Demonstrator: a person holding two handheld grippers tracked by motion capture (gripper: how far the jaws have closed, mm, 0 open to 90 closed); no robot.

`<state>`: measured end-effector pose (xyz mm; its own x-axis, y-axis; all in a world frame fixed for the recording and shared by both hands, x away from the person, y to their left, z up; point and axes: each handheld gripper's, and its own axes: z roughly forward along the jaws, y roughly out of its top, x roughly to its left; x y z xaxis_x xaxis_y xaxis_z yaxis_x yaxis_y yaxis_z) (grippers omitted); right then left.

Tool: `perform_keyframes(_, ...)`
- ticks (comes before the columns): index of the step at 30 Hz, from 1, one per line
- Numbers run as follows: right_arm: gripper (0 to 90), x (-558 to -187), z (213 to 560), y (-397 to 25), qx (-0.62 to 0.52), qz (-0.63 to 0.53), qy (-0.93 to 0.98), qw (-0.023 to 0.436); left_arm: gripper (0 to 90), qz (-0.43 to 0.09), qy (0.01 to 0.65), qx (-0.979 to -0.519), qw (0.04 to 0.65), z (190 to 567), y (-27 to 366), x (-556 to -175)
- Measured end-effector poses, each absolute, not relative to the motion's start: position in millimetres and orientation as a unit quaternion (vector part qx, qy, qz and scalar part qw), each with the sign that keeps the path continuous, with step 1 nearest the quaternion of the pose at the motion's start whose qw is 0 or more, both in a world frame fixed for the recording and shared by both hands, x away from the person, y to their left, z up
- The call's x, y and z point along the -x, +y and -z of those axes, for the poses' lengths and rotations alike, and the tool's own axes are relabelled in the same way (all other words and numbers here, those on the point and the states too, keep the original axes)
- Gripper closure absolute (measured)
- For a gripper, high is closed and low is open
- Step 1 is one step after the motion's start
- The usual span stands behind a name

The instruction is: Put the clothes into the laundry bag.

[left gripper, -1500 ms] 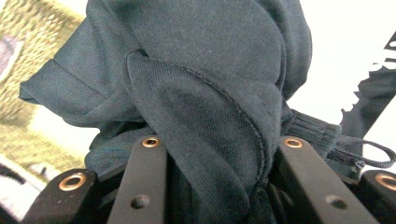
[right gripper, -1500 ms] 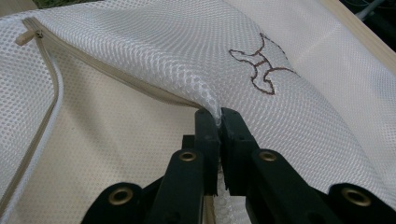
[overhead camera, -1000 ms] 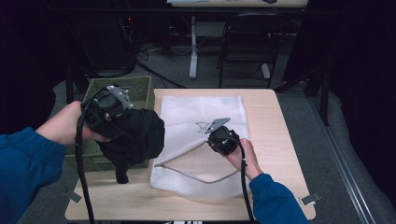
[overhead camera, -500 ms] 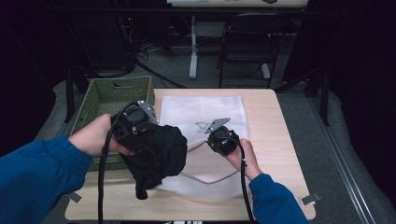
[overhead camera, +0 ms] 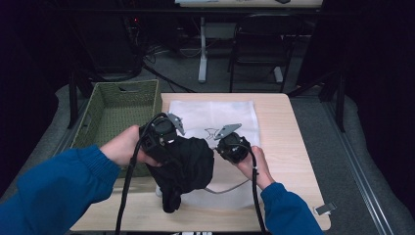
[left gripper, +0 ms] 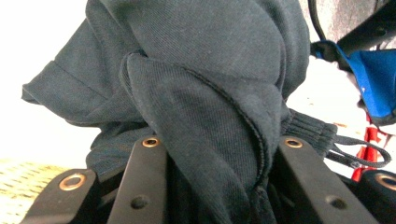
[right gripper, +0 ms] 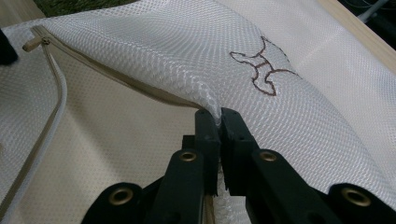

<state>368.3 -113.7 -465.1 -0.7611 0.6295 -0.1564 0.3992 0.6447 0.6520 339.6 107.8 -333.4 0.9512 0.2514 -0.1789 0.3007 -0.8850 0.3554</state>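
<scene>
A black garment [overhead camera: 190, 165] hangs bunched from my left gripper [overhead camera: 169, 141], which is shut on it just above the table's left half. In the left gripper view the dark cloth [left gripper: 201, 93] is wedged between the jaws of the left gripper [left gripper: 219, 154], with a drawstring loop at the right. A white mesh laundry bag [overhead camera: 222, 113] lies flat on the table. My right gripper [overhead camera: 224, 147] is shut on the bag's upper lip. In the right gripper view that gripper [right gripper: 218, 120] lifts the mesh bag [right gripper: 187, 51] beside the zipper [right gripper: 51, 79], so the mouth gapes.
A green woven basket [overhead camera: 115, 105] stands at the table's left edge, close behind the left hand. Bare wooden table [overhead camera: 293, 132] shows right of the bag. A chair [overhead camera: 259, 44] and desk legs stand beyond the far edge. A small clip [overhead camera: 325, 208] lies near the front right corner.
My left gripper carried the black garment from over the basket rightward, up to the bag's opening. The right gripper stayed in place, holding the bag's lip.
</scene>
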Motion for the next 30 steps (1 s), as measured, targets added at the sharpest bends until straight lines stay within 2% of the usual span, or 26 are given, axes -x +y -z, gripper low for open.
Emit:
perform_keyframes(5,87.0,-369,465,-114,-0.293,-0.311,0.885,0.185,68.3,0.066,0.147,-0.967,0.199,340,104,-344)
perform_keyframes(30,87.0,-368,465,-113,-0.297,-0.317,0.883,0.175,67.7,0.115,0.183,-0.961,0.172,454,76,-361)
